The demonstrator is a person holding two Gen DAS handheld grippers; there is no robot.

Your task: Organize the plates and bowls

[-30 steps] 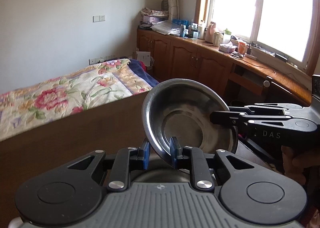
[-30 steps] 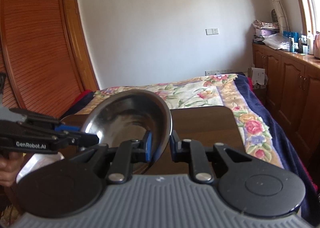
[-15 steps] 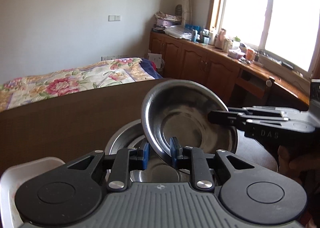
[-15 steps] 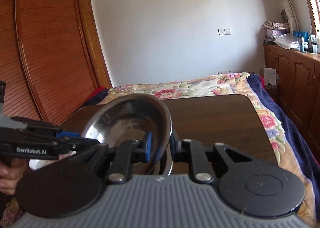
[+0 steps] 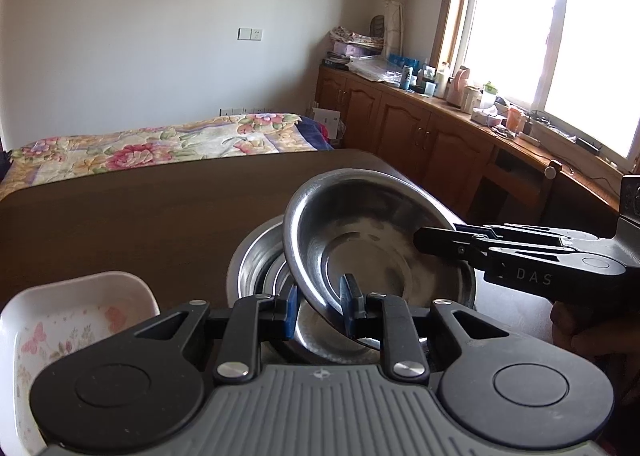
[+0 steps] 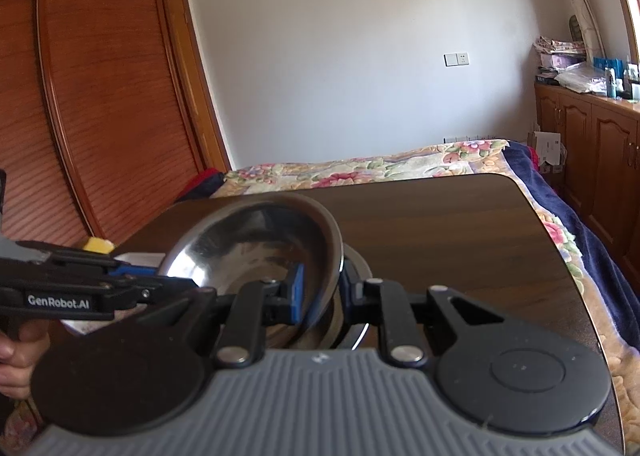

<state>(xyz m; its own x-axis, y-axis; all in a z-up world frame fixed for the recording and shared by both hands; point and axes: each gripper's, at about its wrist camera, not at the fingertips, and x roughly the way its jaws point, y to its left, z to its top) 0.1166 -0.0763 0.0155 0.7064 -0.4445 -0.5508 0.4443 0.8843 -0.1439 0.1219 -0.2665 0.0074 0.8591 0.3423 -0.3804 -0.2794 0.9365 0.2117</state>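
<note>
A bedroom: pale walls, a bed with a floral quilt [image 5: 160, 143], and a dark wooden table [image 5: 140, 207] in front. On the table sits a stack of steel bowls [image 5: 256, 268]. Just above it a single steel bowl [image 5: 360, 240] is held tilted, gripped from two sides. The left gripper [image 5: 318, 310] pinches the bowl's near rim, one finger inside, one outside. The right gripper [image 6: 322, 290] is clamped the same way on the opposite rim. The left wrist view alone shows a bright window, a cluttered wooden counter [image 5: 460, 111] and a white flowered dish [image 5: 72, 320] on the table to the left of the stack. The right wrist view alone shows a tall wooden wardrobe [image 6: 88, 95] and the hand [image 6: 16, 356] holding the left gripper.
</note>
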